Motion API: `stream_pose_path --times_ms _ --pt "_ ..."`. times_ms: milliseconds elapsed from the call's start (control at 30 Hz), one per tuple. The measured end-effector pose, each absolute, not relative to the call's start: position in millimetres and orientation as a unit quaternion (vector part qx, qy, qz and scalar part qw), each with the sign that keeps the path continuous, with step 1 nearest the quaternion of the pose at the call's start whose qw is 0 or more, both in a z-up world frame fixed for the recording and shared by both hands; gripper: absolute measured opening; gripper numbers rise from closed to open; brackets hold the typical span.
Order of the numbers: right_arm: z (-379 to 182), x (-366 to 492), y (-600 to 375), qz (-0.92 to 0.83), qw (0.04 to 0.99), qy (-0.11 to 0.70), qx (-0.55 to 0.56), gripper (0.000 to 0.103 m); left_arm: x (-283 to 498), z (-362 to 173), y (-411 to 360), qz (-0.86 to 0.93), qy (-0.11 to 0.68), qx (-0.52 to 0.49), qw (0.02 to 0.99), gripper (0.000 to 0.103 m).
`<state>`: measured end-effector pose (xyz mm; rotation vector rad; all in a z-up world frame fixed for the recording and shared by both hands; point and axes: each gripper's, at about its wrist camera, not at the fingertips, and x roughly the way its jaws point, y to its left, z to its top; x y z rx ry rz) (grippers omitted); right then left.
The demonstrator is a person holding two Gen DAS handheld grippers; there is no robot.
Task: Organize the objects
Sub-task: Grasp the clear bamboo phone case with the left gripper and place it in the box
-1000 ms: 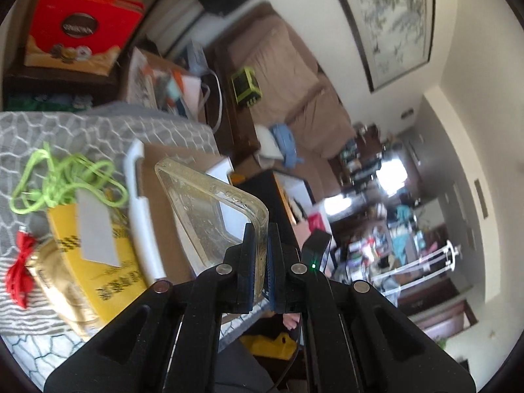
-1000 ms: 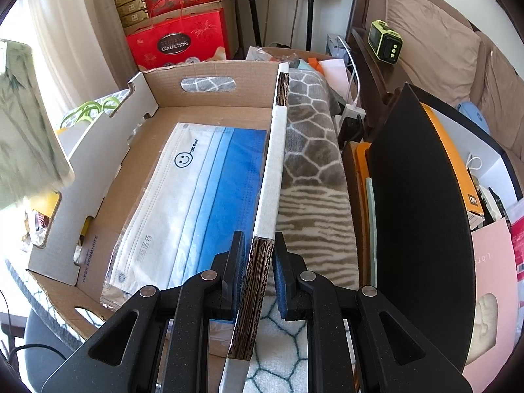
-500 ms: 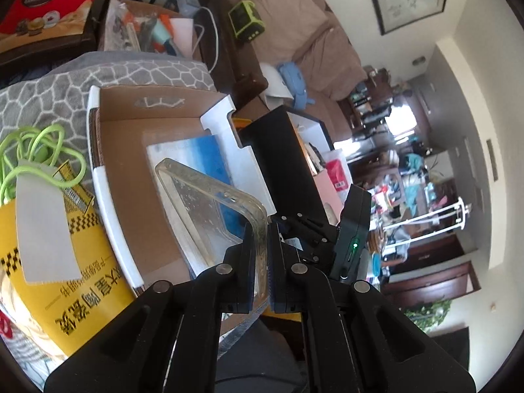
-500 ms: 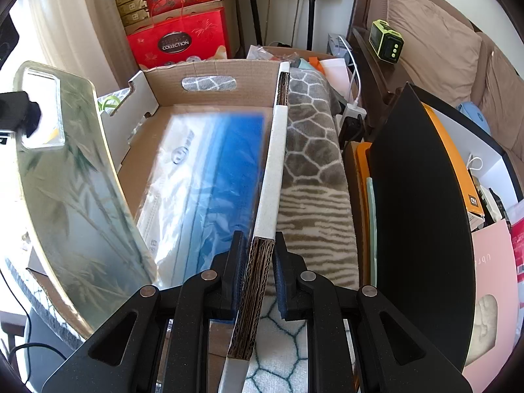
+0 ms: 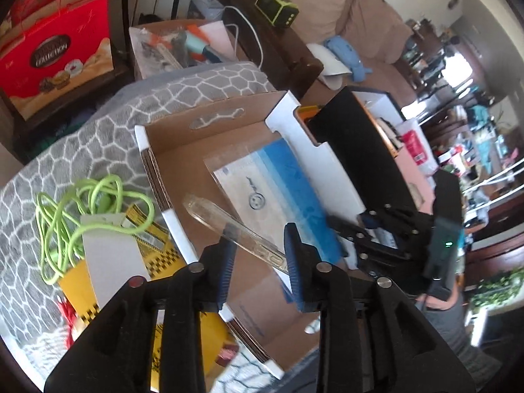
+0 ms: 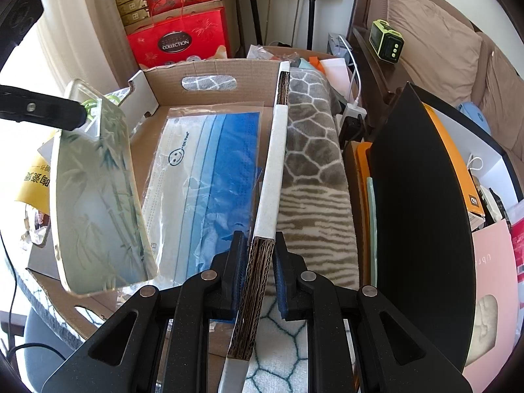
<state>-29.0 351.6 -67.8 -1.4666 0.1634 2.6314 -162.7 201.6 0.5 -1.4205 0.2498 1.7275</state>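
Note:
A clear phone case with a bamboo print (image 6: pixel 95 196) hangs tilted over the left part of an open cardboard box (image 5: pixel 183 150). Seen edge-on in the left wrist view, the case (image 5: pixel 209 213) lies between the pads of my left gripper (image 5: pixel 258 242). Its jaws are opening, with a gap beside the thin case. A bagged pack of blue face masks (image 6: pixel 209 170) lies flat on the box floor. My right gripper (image 6: pixel 258 245) is shut on the box's right wall (image 6: pixel 275 150) at its near end.
The box rests on a grey honeycomb blanket (image 6: pixel 311 124). Left of it lie a tangled green cord (image 5: pixel 95 209) and a yellow bag (image 5: pixel 82 281). A black board (image 6: pixel 419 203) stands upright on the right. Red gift boxes (image 6: pixel 177 42) stand behind.
My left gripper swung down over the box with the case, the case turned edge-on to its camera, and the jaws parted. The right gripper stayed on the box wall.

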Motion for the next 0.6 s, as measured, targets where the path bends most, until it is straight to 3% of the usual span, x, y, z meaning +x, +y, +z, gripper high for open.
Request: stream_pose_path --times_ms 233,600 --pt "-69.5 -28.7 350.1 0.870 0.061 0.055 -0.485 0.016 -152.2 -4.4 224.0 0.692 0.132 -0.538 0.463 0.023" --pt "-70.4 -27.6 346.6 0.869 0.060 0.055 -0.488 0.016 -158.7 -28.6 242.9 0.700 0.192 -0.543 0.422 0.027"
